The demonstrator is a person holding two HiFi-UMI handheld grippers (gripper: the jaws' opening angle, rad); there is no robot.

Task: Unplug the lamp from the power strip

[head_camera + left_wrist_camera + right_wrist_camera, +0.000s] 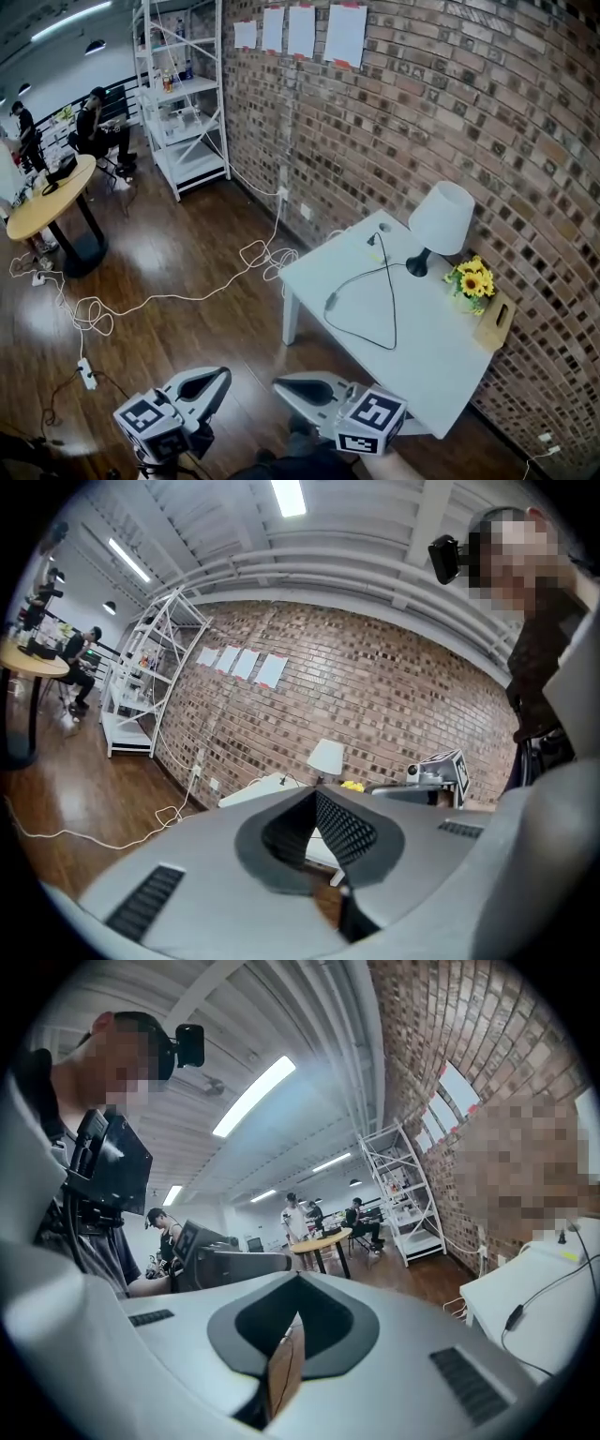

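A lamp (441, 220) with a white shade and black foot stands on the white table (427, 361) by the brick wall. Its black cord (390, 305) loops over the tabletop to a plug (373, 240) at the table's far end, where a white power strip is hard to make out. Both grippers hover low in the head view, well short of the table. My left gripper (223, 374) and right gripper (279, 384) are shut and hold nothing. The left gripper view shows the lamp (326, 757) far ahead. The cord (553, 1290) lies at the right edge of the right gripper view.
Sunflowers (472, 281) and a wooden block (495, 322) sit beside the lamp. White cables (187, 298) trail over the wooden floor to a floor strip (86, 373). A white shelf (183, 103) stands at the wall. People sit around a round table (47, 202) at the far left.
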